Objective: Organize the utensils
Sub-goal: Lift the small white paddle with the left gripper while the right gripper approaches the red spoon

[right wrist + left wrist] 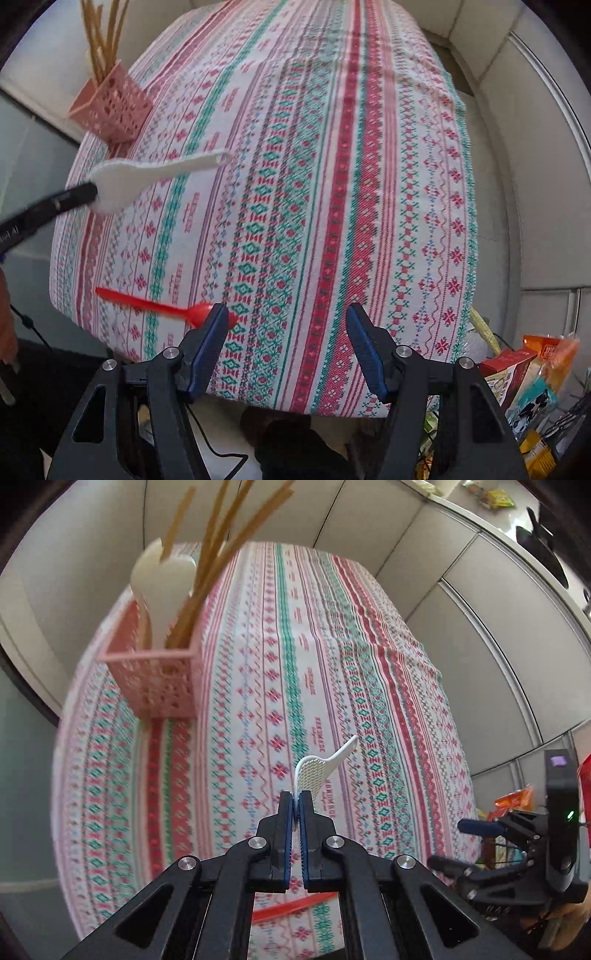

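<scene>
The left gripper's (295, 805) jaws are pressed together on the bowl end of a white rice paddle (314, 771), pinching it at its rim; the paddle's handle projects forward and to the right, clear of the tablecloth (369, 664). The right gripper's (286, 332) jaws stand spread with nothing between them. Its left finger (212, 332) sits just beside the bowl of a red plastic spoon (199, 314), which lies flat on the cloth near the table's front edge; contact cannot be confirmed.

Judged from this arrangement, the step in hand is carrying the paddle to the pink perforated utensil holder (162, 679) at the far left of the table. To do it well, the operator should keep the pinch firm, since the grip covers only a narrow edge of the bowl and the paddle may pivot. The handle should be turned downward before it is lowered into the holder.

The holder already contains another white paddle (162, 587) and a bundle of wooden chopsticks (207, 576), so entry should aim at the free side.
</scene>
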